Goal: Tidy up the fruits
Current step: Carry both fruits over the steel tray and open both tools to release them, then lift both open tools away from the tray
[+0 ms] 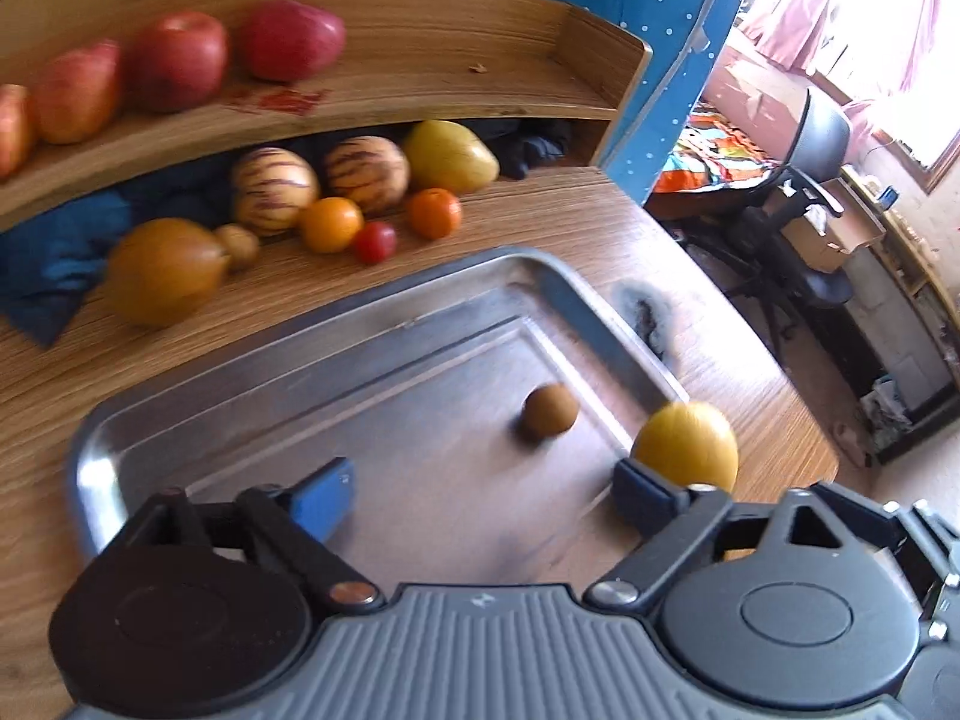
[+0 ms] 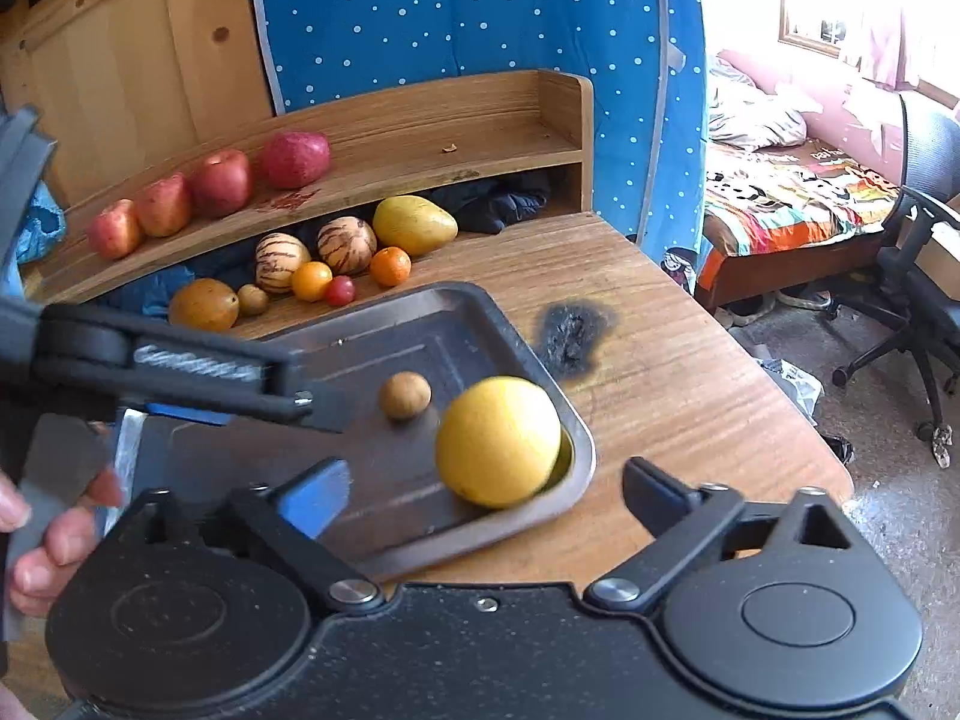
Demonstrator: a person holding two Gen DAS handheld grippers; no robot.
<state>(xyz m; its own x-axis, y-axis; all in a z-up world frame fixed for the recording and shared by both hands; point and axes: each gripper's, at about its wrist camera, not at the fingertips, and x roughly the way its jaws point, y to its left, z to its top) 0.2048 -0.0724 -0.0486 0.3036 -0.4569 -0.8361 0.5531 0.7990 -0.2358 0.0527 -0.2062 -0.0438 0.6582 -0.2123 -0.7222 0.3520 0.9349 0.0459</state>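
A steel tray [image 1: 312, 354] [image 2: 480, 312] lies on the wooden desk. Inside it sits a small brown round fruit [image 1: 549, 411] [image 2: 405, 395]. A blurred yellow round fruit [image 1: 687, 447] [image 2: 498, 441] is at the tray's near right corner. My left gripper [image 1: 486, 495] is open over the tray, and the yellow fruit lies just outside its right finger. Open too, my right gripper [image 2: 486, 492] hovers at the tray's near edge; the yellow fruit is ahead of its gap, untouched. The left tool's black linkage [image 2: 198, 372] crosses the right wrist view.
Red apples [image 1: 174, 60] [image 2: 222, 180] line the wooden shelf [image 1: 420, 78]. Below are striped melons [image 1: 273, 189], a yellow mango [image 1: 450, 156], oranges [image 1: 435, 213], a small red tomato [image 1: 375, 242] and a brownish-orange fruit [image 1: 162, 270]. The desk has a burnt mark [image 2: 570, 330]. A hand [image 2: 54, 534] is at left.
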